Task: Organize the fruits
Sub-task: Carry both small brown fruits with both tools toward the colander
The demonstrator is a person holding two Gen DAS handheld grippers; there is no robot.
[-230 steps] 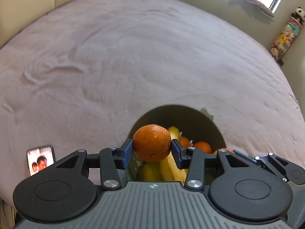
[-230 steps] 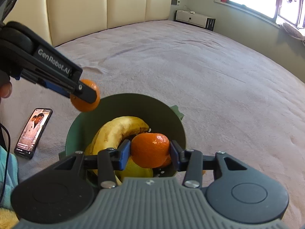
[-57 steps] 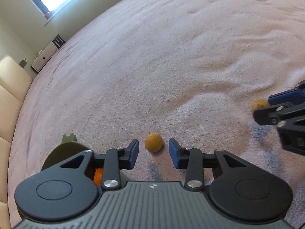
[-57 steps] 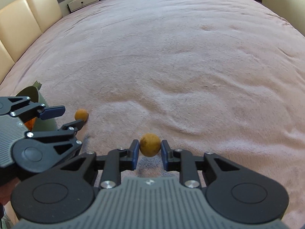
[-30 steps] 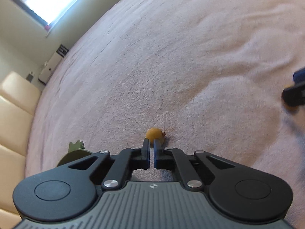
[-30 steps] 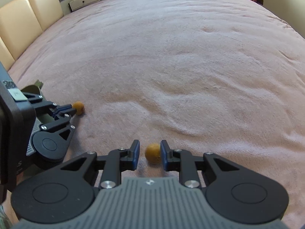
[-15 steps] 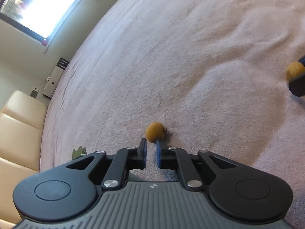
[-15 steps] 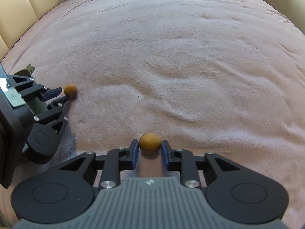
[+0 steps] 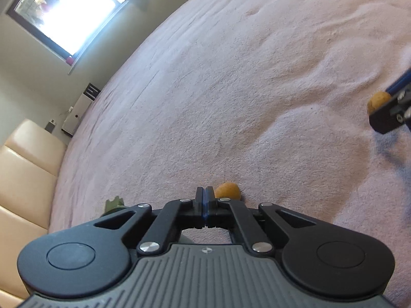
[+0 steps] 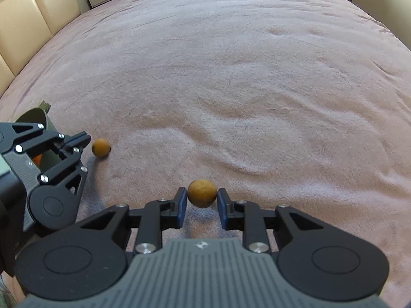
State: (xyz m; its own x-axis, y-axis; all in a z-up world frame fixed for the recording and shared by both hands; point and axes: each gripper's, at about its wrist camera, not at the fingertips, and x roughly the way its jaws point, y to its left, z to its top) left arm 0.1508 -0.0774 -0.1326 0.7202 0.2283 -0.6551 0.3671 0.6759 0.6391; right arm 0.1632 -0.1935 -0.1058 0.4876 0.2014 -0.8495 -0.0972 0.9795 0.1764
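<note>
My left tongs are fully closed, the two blue pads pressed flat together with nothing between them. A small round brownish-yellow fruit lies on the pink bedspread just past their tips, at about one o'clock from them in the left wrist view; I can't tell whether the tips touch it or only sit beside it. In the right wrist view that same fruit sits at about nine o'clock of the frame, right off the point of the left tongs. My right tongs are nearly shut on a second brownish-yellow fruit, which sits between the blue pads near their tips, above its own shadow on the bedspread; the left pad meets it, while on the right side I can't quite make out whether a sliver of gap remains. In the left wrist view this held fruit shows at about three o'clock, half hidden behind the right tongs' dark finger. The green bowl stands on the bed at about nine o'clock in the right wrist view, mostly covered by the left tongs' body, with a bit of orange fruit visible inside it. Cream padded headboard panels run along the bed's far left edge, and a bright window fills the upper left of the left wrist view.
</note>
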